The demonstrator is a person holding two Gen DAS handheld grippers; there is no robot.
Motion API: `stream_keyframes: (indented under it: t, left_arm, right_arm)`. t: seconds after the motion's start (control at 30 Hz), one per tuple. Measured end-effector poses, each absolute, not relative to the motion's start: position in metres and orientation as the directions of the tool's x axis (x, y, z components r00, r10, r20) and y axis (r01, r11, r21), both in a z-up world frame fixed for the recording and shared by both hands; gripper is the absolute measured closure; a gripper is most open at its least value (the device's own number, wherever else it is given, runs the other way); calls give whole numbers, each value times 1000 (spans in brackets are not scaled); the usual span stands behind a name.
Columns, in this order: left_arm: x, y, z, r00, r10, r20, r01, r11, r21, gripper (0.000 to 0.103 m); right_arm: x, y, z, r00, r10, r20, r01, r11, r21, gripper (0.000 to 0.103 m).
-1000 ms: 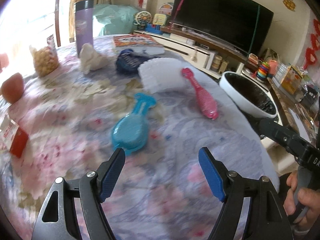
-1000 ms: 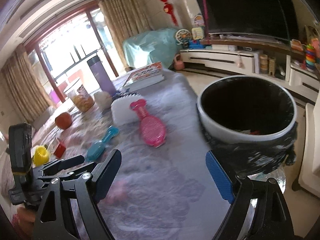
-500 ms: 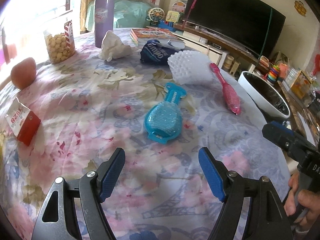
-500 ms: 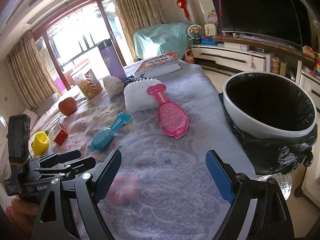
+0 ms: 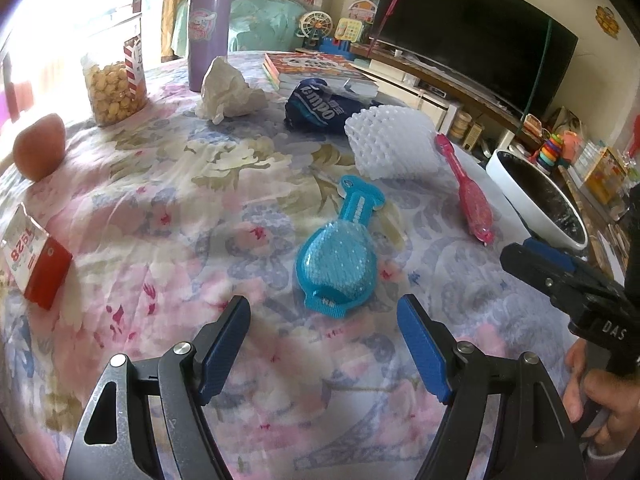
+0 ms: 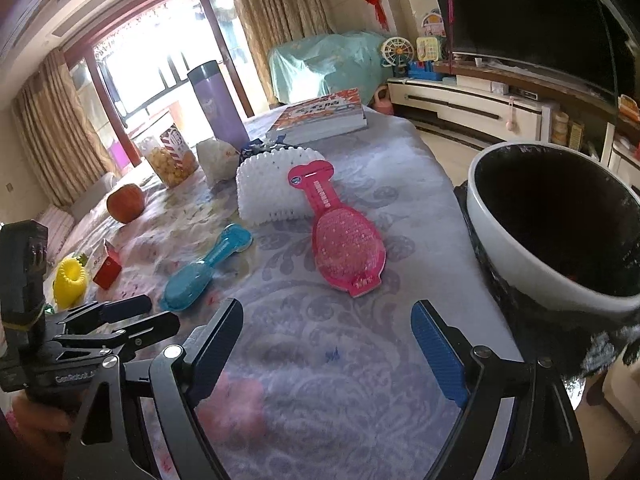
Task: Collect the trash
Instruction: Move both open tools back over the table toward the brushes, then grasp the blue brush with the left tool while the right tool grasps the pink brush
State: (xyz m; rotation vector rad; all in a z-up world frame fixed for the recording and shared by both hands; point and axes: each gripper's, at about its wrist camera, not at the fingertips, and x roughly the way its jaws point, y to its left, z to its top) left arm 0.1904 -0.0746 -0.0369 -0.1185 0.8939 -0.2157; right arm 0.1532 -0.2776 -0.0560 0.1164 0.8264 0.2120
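Note:
My left gripper (image 5: 323, 343) is open and empty, just short of a blue brush package (image 5: 340, 256) on the floral tablecloth. My right gripper (image 6: 326, 344) is open and empty, short of a pink brush package (image 6: 340, 236). Beyond lie white foam netting (image 5: 390, 144), a dark blue snack bag (image 5: 320, 110) and a crumpled white tissue (image 5: 228, 92). A white bin with a black liner (image 6: 560, 220) stands at the table's right edge. The blue package (image 6: 204, 268) and the netting (image 6: 272, 188) also show in the right wrist view.
A purple tumbler (image 5: 208, 24), a snack jar (image 5: 114, 84), an apple (image 5: 38, 148), a red carton (image 5: 34, 264) and books (image 5: 316, 68) sit on the table. A yellow toy (image 6: 70, 282) lies far left. A TV unit stands beyond.
Both grippers have swung left over the table, bringing the packages nearer and more central. The bin has shifted right in both views. Both stay open.

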Motion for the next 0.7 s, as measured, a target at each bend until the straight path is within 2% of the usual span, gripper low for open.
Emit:
stream_keyframes:
  t: [0.2, 0.33, 0.4, 0.5, 0.7]
  left_arm:
    - [207, -78, -38, 610, -233, -757, 149, 972, -179, 28]
    - [216, -82, -44, 600, -239, -764, 160, 971, -177, 30]
    - [220, -86, -47, 600, -231, -766, 167, 972, -163, 34]
    - [221, -91, -48, 602, -223, -767, 183, 973, -139, 57]
    - [218, -89, -46, 605, -250, -756, 204, 966, -156, 58]
  right_arm:
    - [177, -274, -60, 636, 201, -745, -150, 979, 136, 19]
    - [192, -272, -64, 617, 183, -765, -154, 982, 111, 33]
    - [199, -270, -69, 603, 171, -779, -153, 983, 98, 38]
    - [201, -268, -71, 591, 170, -788, -159, 983, 93, 55]
    - [189, -271, -69, 595, 205, -777, -163, 978, 134, 56]
